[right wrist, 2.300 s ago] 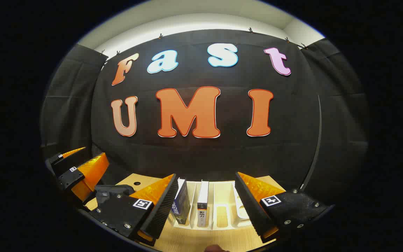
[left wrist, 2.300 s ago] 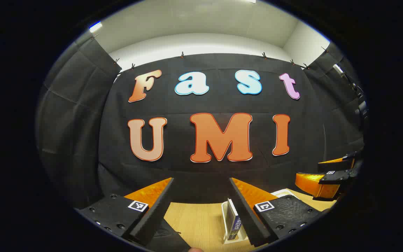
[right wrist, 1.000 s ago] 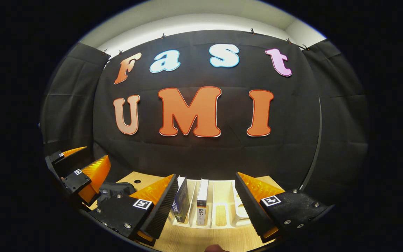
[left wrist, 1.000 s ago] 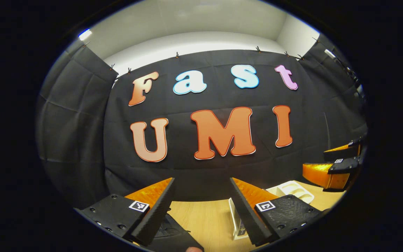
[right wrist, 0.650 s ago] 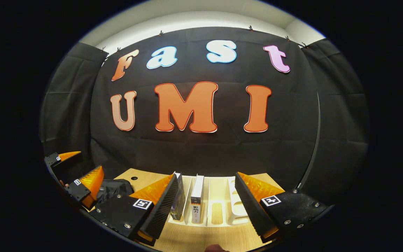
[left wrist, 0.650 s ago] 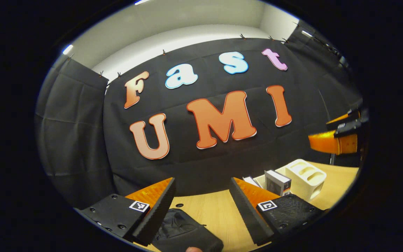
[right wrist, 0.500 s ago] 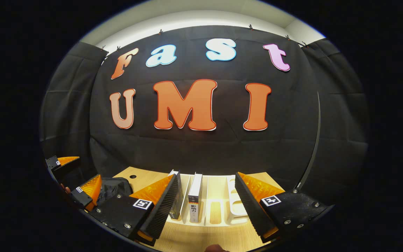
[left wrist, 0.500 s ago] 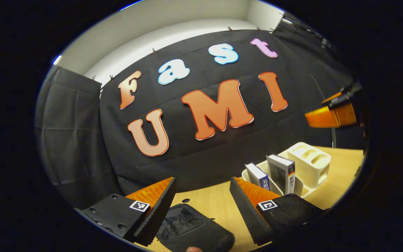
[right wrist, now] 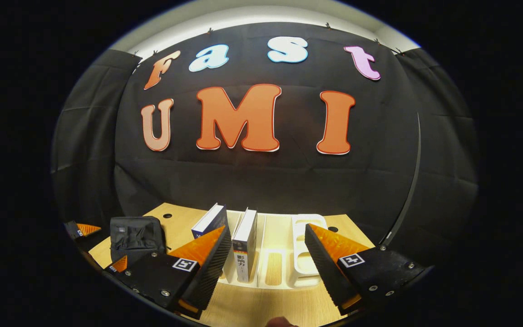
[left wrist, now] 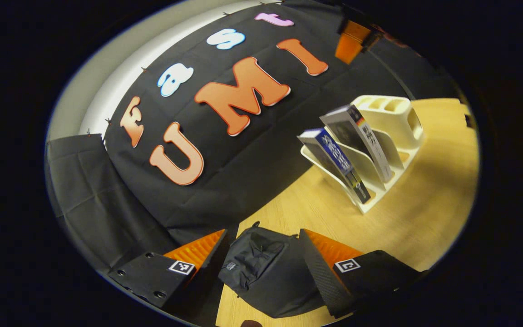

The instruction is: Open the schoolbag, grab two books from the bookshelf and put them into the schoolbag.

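A black schoolbag [left wrist: 266,272] lies on the wooden table just ahead of my left gripper [left wrist: 261,263], which is open with the bag showing between its fingers. The bag [right wrist: 135,238] sits at the table's left in the right gripper view. A cream bookshelf [left wrist: 382,150] holds two upright books: a blue one [left wrist: 334,163] and a grey one [left wrist: 357,138]. My right gripper [right wrist: 268,259] is open, hovering in front of the shelf [right wrist: 284,263], with the blue book [right wrist: 209,220] and the white-spined book [right wrist: 244,243] between and behind its fingers. The left gripper [right wrist: 100,247] flanks the bag there.
The wooden table [left wrist: 425,204] stretches right of the bag and in front of the shelf. Black cloth walls close the back and sides. The right gripper [left wrist: 352,38] appears at the top of the left gripper view. A small hole [right wrist: 167,215] marks the tabletop.
My left gripper has tilted down and rolled, bringing the schoolbag between its fingers. My right gripper has dipped slightly, so more of the shelf and table shows. Both stay open.
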The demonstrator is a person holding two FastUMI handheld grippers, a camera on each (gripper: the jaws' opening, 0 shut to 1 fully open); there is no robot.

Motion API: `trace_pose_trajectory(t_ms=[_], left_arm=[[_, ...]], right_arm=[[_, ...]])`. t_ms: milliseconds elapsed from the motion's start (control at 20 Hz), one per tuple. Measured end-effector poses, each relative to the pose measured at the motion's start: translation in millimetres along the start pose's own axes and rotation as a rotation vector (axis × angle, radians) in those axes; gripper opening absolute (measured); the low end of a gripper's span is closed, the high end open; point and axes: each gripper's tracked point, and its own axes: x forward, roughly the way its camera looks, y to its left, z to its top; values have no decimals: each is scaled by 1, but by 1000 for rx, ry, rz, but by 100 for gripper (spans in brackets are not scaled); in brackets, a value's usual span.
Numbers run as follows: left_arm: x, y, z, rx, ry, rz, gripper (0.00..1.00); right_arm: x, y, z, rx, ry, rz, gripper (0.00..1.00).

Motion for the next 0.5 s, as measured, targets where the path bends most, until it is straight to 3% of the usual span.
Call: trace_pose_trajectory(t_ms=[300,500], left_arm=[[5,-51,-74,152,131,-67,96],[-1,-66,-111,215,215,-71,95]], right_arm=[[6,-3,-15,-20,25,20,98],[9,-5,-24,-28,41,27,98]])
